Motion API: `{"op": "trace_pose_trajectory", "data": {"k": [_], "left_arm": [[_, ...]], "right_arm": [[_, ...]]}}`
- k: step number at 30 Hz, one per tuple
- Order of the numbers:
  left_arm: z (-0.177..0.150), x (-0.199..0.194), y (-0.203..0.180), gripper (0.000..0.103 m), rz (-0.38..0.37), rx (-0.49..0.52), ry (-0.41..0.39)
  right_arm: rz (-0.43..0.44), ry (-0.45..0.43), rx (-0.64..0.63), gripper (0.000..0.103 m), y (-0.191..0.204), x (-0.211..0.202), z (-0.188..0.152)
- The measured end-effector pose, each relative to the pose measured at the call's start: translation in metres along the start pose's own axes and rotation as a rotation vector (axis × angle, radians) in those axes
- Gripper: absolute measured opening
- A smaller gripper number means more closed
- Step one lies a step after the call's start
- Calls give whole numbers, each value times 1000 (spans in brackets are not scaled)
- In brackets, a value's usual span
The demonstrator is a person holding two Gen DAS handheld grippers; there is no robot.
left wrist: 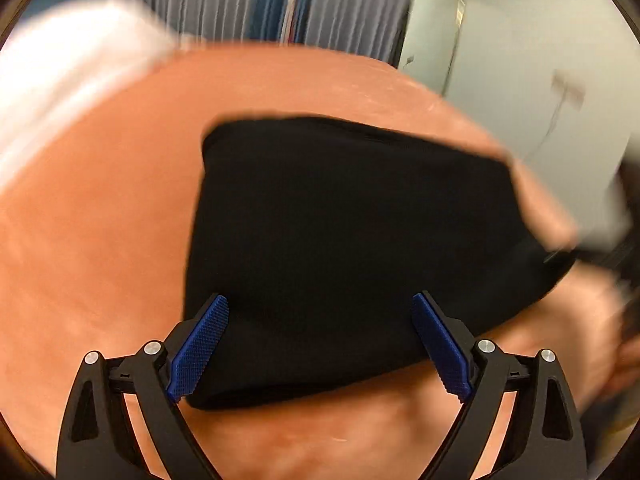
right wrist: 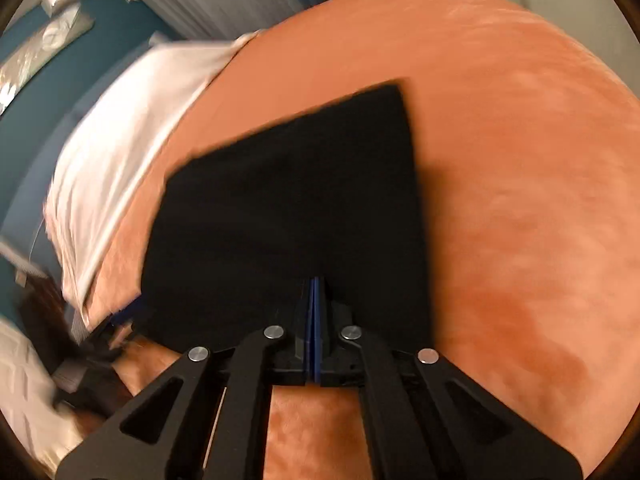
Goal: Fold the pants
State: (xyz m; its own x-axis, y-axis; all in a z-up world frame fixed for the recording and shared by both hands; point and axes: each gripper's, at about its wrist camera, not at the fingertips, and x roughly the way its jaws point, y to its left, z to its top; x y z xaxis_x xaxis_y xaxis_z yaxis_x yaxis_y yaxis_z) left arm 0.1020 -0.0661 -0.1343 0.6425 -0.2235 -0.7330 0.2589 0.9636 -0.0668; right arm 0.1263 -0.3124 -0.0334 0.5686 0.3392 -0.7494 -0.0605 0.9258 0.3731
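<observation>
- The pants (left wrist: 352,248), black and already folded down to a compact slab, lie on the orange bedspread (left wrist: 100,240), nearer the bed's foot-side edge than the white pillow (left wrist: 60,92) at its head.
- The left gripper (left wrist: 320,344) hangs over the near edge of the slab with its blue pads (left wrist: 200,352) spread wide; the cloth lies below and ahead of them, and neither pad presses on it.
- The right gripper (right wrist: 316,320) has its fingers closed almost pad to pad, tips over the near edge of the pants (right wrist: 288,208). Black on black, I cannot tell whether a thin fold of cloth is pinched between them or nothing at all.
- In the left wrist view the slab's long axis runs across the fingers, side to side; in the right wrist view it runs away from the fingers toward the far corner.
- Both grippers sit at the same near edge, so neither is clearly the nearer one.
- Judgement: the fold looks close to finished; any next move works from this near edge, and the open left gripper is the one free to take hold or smooth.
</observation>
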Motion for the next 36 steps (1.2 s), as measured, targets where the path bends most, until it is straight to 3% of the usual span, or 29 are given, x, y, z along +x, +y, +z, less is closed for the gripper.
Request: {"op": "trace_pose_trajectory", "data": {"k": [2,4,5,7,10,11,12,13,19,23,26,29,36], "left_arm": [[-4,0,-11,91,65,55,-3],[-4,2,-11,91,68,25,10],[-2,3,-10,91,63,17,17],[2,-3,-13,91,68,0,44],[10,-24,-2,91,53,-35,74],[11,-28,0,91,41,-64,89],[7,-28,6,91,36,-85,100],[6,-28,13,91,38,-103,113],[8,-41,20,91,149,-111,137],[10,-41,31,91,187,-120,158],[14,-40,39,91,134,-153,168],[20,-34,52,91,15,-223,202],[13,8,105,91,-311,-549,372]], "right_arm": [[32,-4,-45,5,11,-6,-6],[-34,61,-59,2,-2,14,-16],[-16,79,-19,0,-15,22,-24],[70,47,81,0,-27,6,-29],[56,-22,89,6,-32,-33,-33],[52,-33,96,18,-34,-40,-34],[32,-53,102,39,-37,-51,-36],[13,-65,102,48,-38,-52,-37],[15,-58,153,54,-51,-48,-36],[28,-31,178,74,-53,-38,-27],[37,-11,180,81,-47,-28,-23],[35,10,188,83,-47,-18,-18],[128,100,280,83,-58,13,-17]]}}
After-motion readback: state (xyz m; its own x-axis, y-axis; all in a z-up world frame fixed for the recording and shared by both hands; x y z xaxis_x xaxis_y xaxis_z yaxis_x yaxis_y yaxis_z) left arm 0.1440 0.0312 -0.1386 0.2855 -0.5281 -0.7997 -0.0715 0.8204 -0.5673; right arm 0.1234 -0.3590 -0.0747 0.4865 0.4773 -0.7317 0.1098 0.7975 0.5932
